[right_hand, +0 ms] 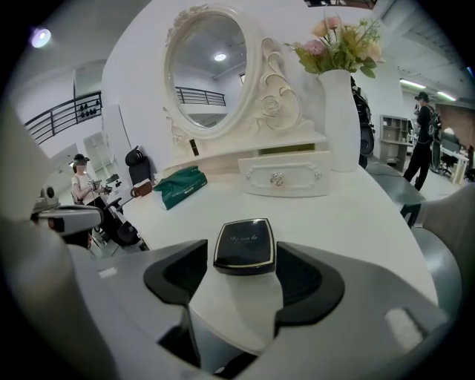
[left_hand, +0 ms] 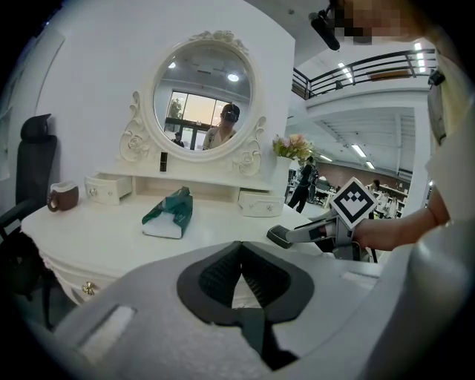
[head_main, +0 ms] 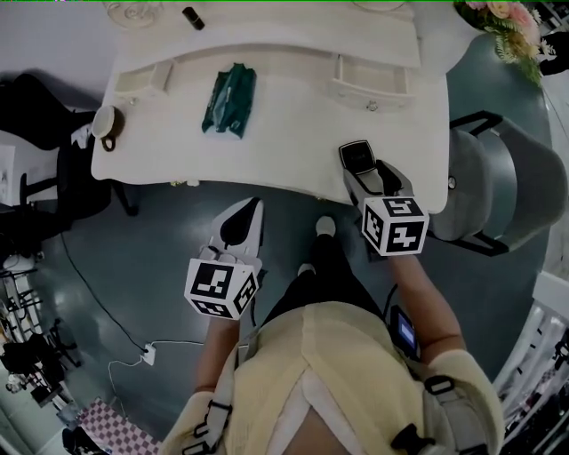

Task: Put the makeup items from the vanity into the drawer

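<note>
A black compact [head_main: 358,156] [right_hand: 245,241] lies flat on the white vanity top [head_main: 293,142] near its front edge. My right gripper [head_main: 358,166] [right_hand: 243,252] is open, with a jaw close on each side of the compact; a thin strip of table shows at its left side. My left gripper [head_main: 250,209] [left_hand: 241,252] hangs shut and empty in front of the vanity, off the table. A green pouch [head_main: 229,99] [left_hand: 169,214] [right_hand: 180,185] lies mid-table. A black lipstick tube [head_main: 193,18] [left_hand: 163,161] stands on the upper shelf.
Two small drawers stand pulled out on the vanity, one at the left [head_main: 142,78] [left_hand: 107,188] and one at the right [head_main: 369,84] [right_hand: 286,177]. A brown mug [head_main: 107,122] sits at the left edge. A flower vase [right_hand: 338,89] and a grey chair [head_main: 498,182] are on the right.
</note>
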`<state>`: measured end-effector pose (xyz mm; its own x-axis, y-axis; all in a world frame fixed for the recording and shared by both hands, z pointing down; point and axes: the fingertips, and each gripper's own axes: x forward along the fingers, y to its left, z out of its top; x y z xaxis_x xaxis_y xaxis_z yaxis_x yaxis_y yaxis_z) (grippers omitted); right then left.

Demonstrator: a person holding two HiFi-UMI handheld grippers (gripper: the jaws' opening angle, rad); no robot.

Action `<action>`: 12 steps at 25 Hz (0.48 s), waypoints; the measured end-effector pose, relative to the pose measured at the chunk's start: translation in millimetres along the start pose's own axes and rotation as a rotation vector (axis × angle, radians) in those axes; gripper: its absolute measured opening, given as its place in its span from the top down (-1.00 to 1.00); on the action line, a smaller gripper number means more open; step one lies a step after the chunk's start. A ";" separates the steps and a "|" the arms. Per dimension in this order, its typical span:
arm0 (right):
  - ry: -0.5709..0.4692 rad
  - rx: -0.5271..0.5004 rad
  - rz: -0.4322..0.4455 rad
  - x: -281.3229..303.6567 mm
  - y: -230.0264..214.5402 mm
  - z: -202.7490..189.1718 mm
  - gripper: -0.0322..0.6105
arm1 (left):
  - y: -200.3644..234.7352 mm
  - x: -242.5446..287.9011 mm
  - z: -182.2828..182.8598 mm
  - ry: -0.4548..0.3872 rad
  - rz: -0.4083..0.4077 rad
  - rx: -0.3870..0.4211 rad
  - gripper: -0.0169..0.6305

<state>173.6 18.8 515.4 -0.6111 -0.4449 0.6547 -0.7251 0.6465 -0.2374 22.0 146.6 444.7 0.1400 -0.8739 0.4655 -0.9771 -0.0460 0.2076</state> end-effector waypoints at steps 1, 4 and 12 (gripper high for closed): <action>0.001 -0.001 -0.001 1.2 0.8 -0.3 0.05 | 0.6 -0.1 -1.5 0.004 0.001 -0.003 0.95; 0.009 -0.010 -0.014 4.1 1.1 -2.1 0.02 | 1.5 -1.2 -5.2 0.011 0.002 -0.008 0.95; 0.039 -0.042 -0.066 11.4 -1.8 -10.4 0.06 | 6.1 -6.3 -13.1 0.020 0.010 -0.018 0.95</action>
<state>171.3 19.0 530.8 -0.5489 -0.4632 0.6959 -0.7488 0.6424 -0.1630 17.2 158.1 454.3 0.1333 -0.8643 0.4849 -0.9755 -0.0282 0.2180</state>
